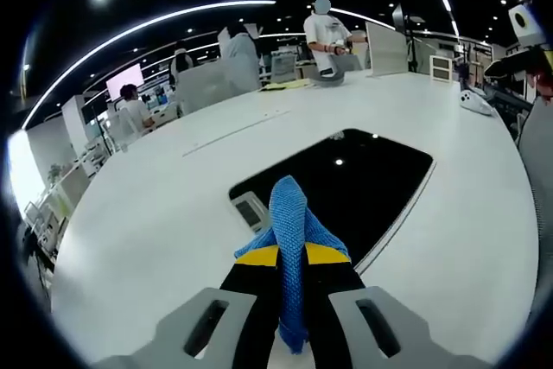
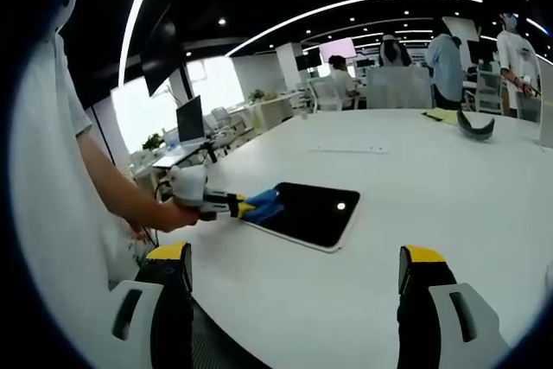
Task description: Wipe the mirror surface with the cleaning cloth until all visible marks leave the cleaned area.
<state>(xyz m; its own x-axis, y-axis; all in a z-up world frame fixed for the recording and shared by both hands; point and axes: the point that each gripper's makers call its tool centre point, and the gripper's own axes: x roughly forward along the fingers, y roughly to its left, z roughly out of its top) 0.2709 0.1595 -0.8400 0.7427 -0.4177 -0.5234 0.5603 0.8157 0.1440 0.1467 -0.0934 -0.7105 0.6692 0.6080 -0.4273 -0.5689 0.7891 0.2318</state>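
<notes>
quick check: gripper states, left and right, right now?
Left gripper: shut on the blue knitted cleaning cloth, at the edge of the dark rectangular mirror.
Right gripper: open, holding nothing.

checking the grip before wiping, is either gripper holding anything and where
The left gripper pinches the blue cleaning cloth around its bunched middle, over the mirror's near edge. The right gripper is open, holding nothing.

The left gripper view sits low and close over the white tabletop (image 1: 155,213), looking forward along its own claw (image 1: 292,278) at the near end of the mirror (image 1: 363,179). The right gripper view stands farther back and off to the side, facing across the tabletop (image 2: 415,213). The 2 views share the mirror (image 2: 311,209), the left claw (image 2: 244,207) and the office background.
</notes>
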